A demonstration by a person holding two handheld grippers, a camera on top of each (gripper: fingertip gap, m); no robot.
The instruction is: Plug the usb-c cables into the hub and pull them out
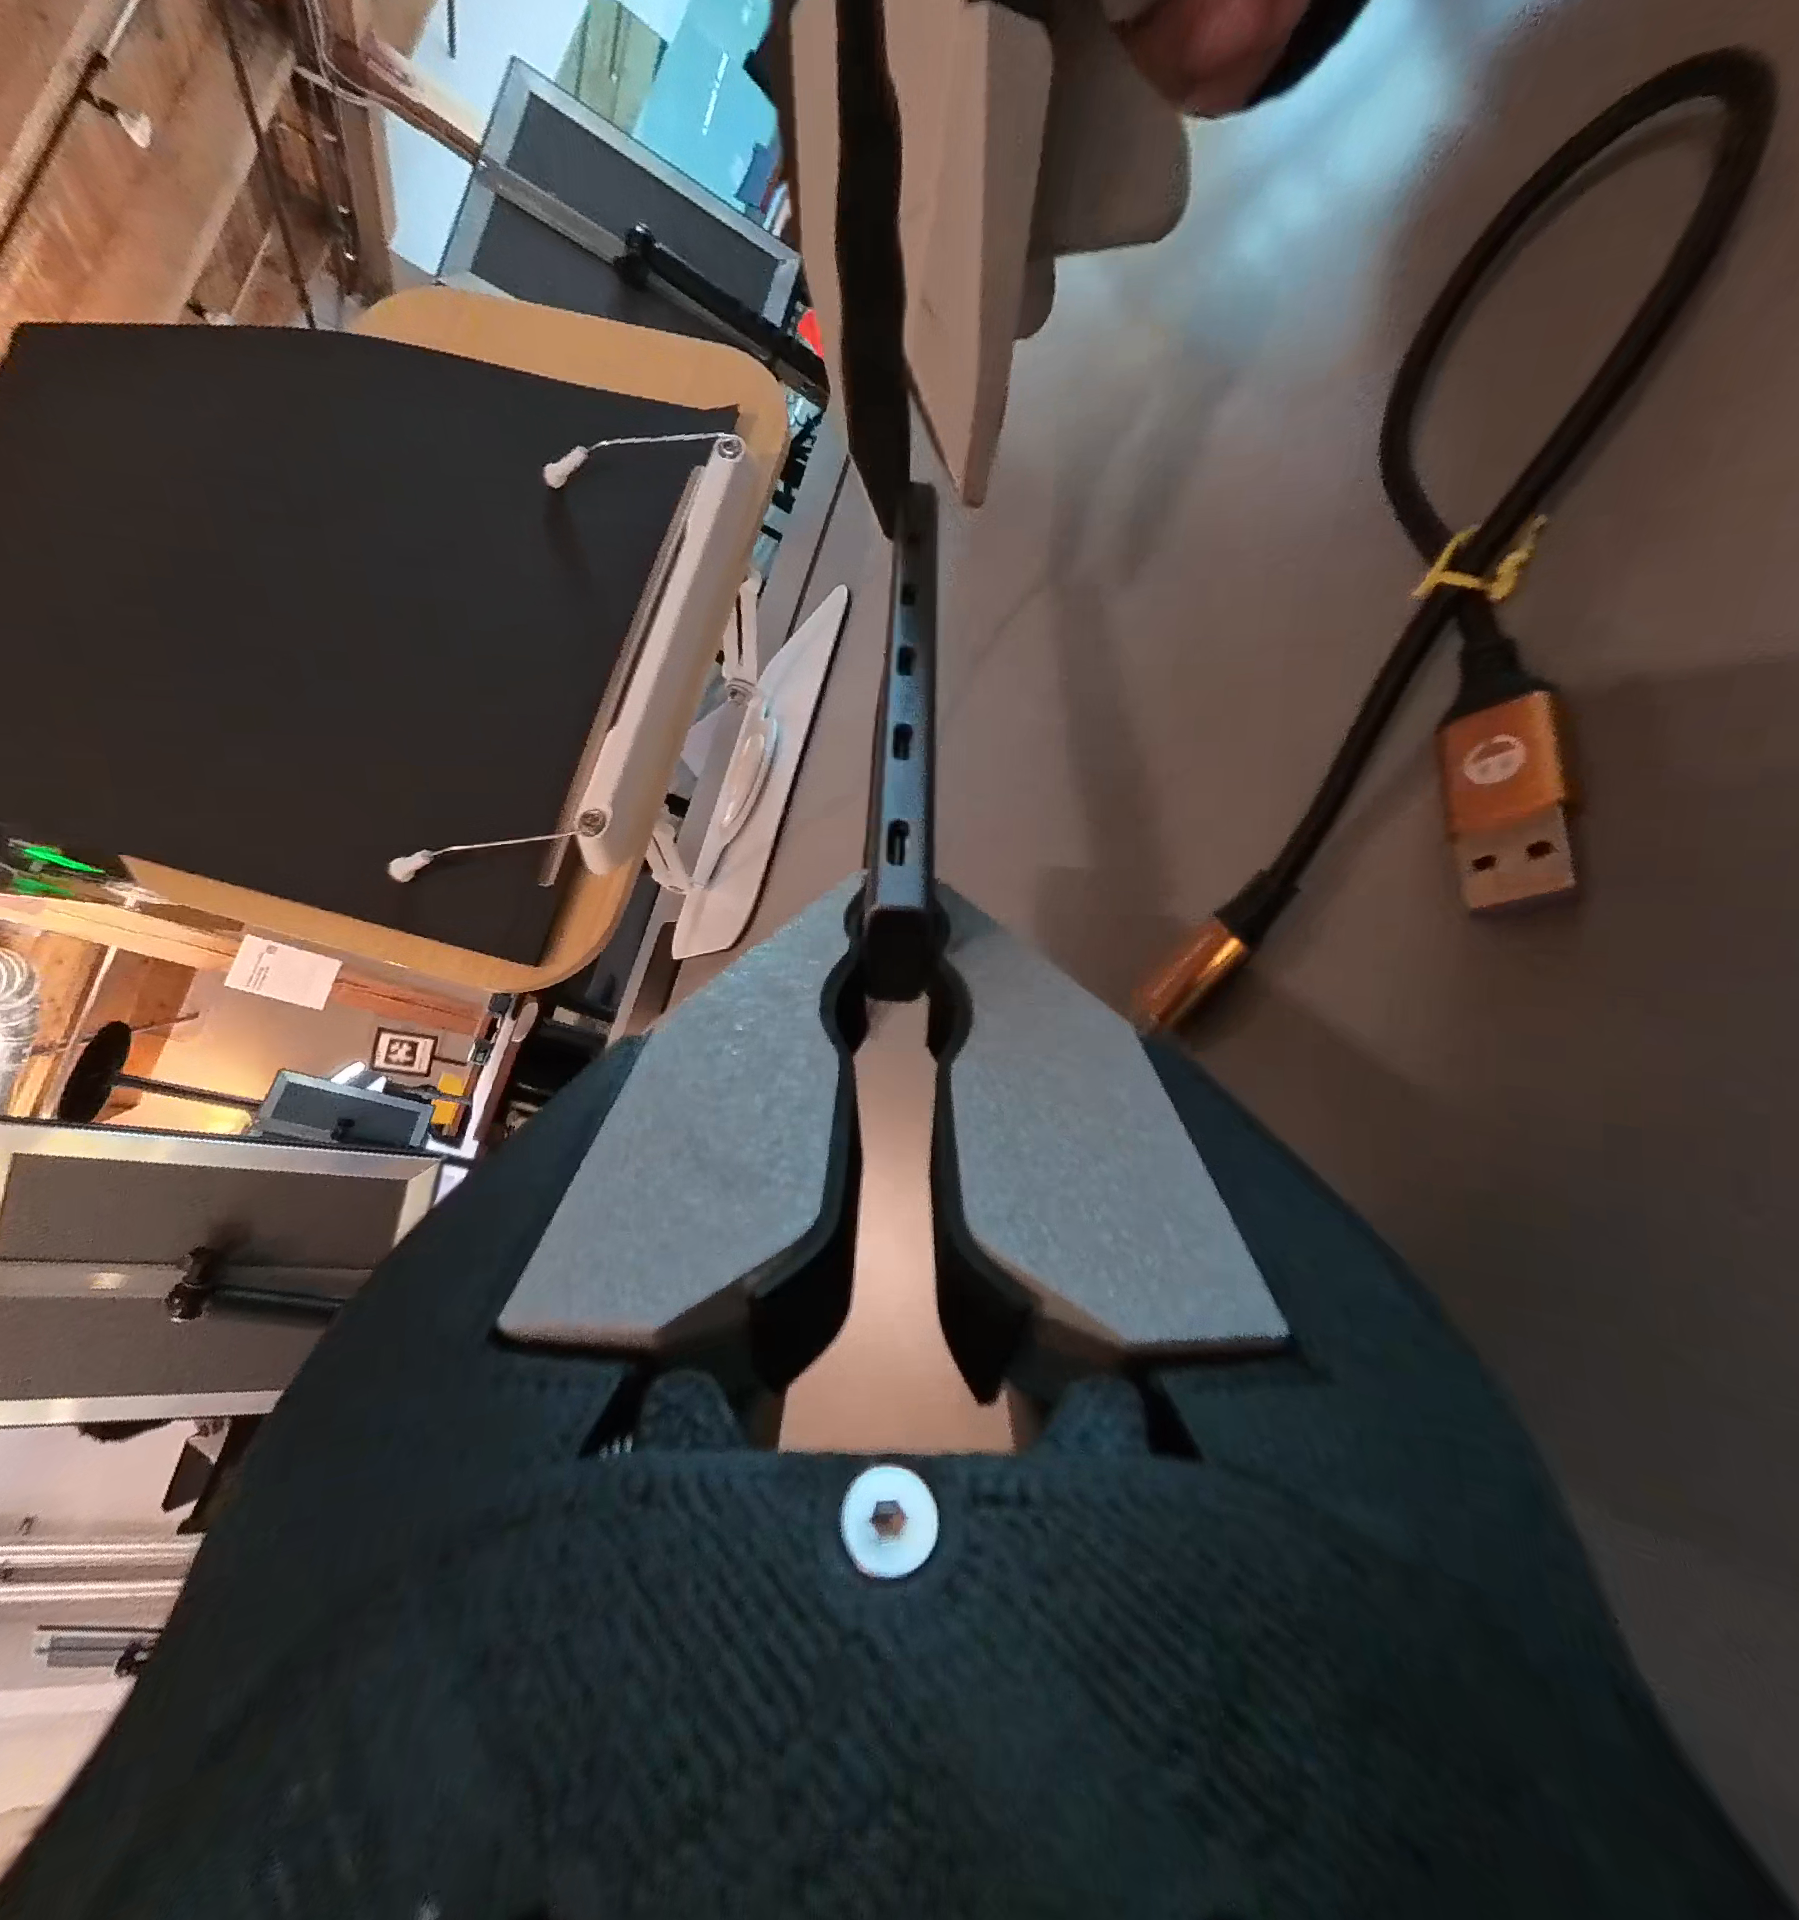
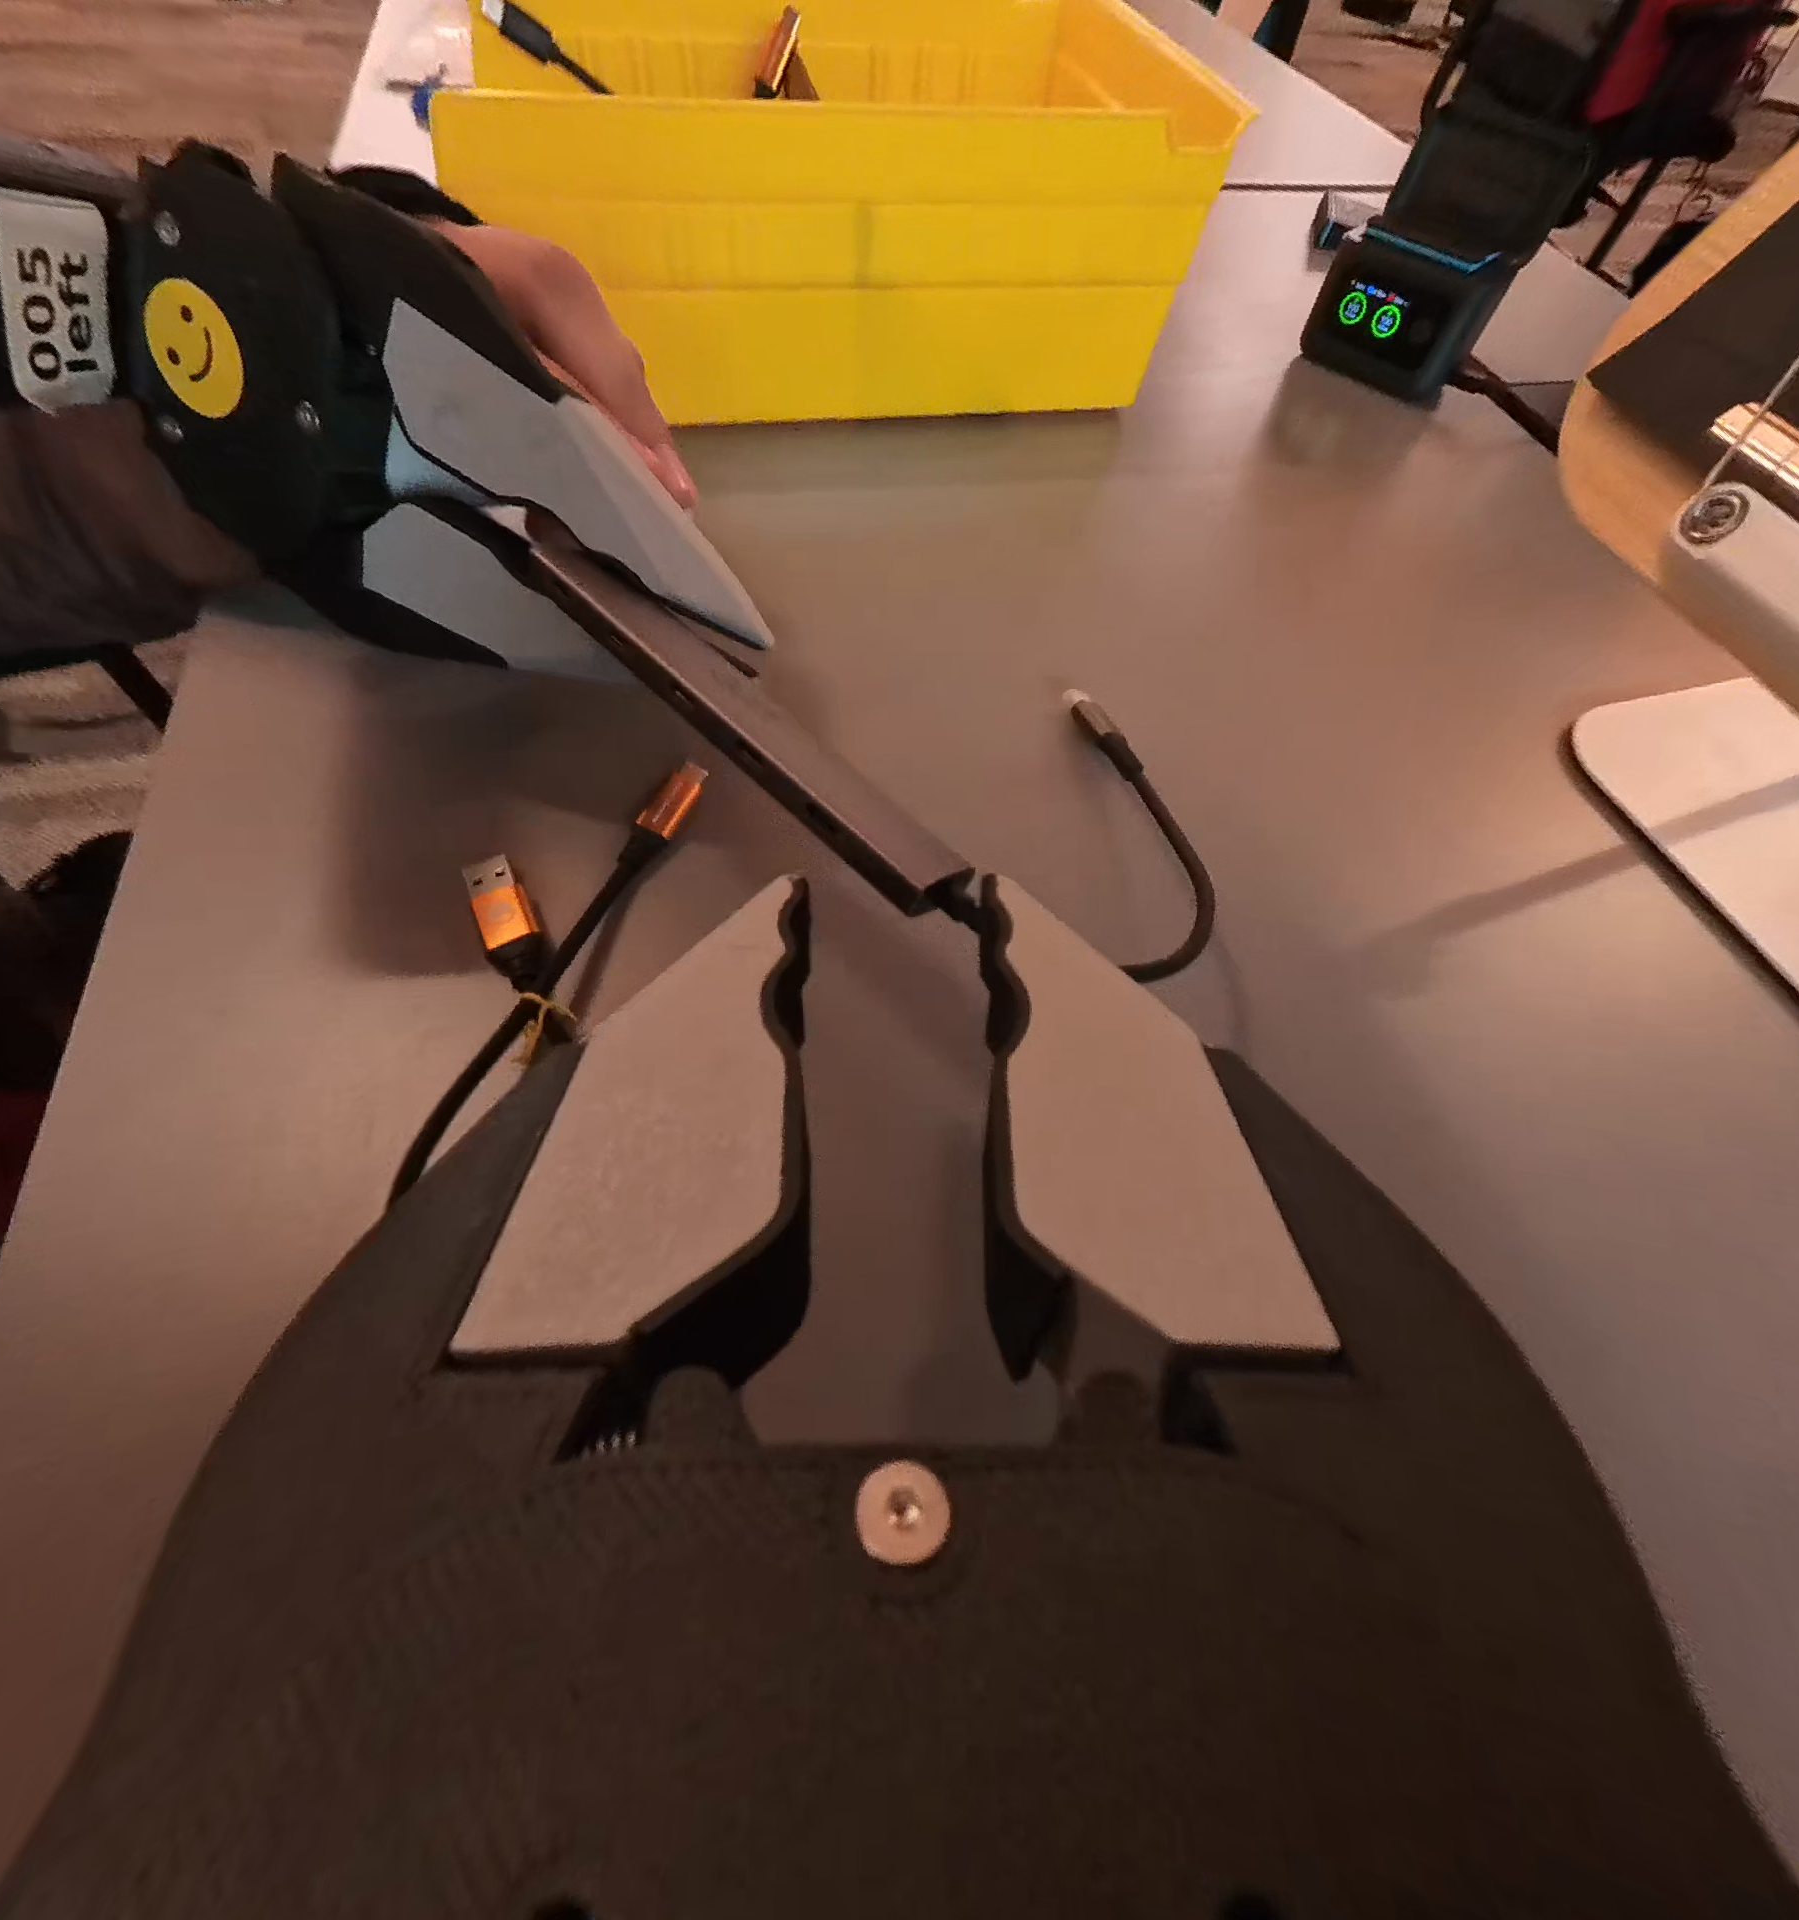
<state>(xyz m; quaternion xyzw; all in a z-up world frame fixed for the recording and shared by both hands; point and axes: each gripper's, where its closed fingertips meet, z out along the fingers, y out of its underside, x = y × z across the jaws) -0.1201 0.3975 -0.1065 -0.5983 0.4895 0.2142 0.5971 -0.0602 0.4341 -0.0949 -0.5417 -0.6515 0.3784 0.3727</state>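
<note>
Claws first: we see our left claw (image 1: 897,961) clamped on one end of the slim dark-grey metal hub (image 2: 770,769), lifted off the grey tabletop (image 2: 1238,623) near its left edge; our right claw (image 2: 890,914) gapes empty at the hub's other end, the orange-tipped black braided cable (image 2: 578,914) lying just beside.

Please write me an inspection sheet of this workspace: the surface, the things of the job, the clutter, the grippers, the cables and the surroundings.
Surface: grey table, mostly bare.
Job's things: dark hub, lifted and tilted, no cable plugged into the ports on its visible side; its own short black lead curls on the table.
Clutter: yellow bin at the far edge; small device with lit screen beside it.
Grippers: left gripper shut on the hub's end; right gripper open at the other end.
Cables: orange-ended cable loose on the table, tied with a yellow twist tie.
Surroundings: monitor stand to the right; brick wall behind.
</note>
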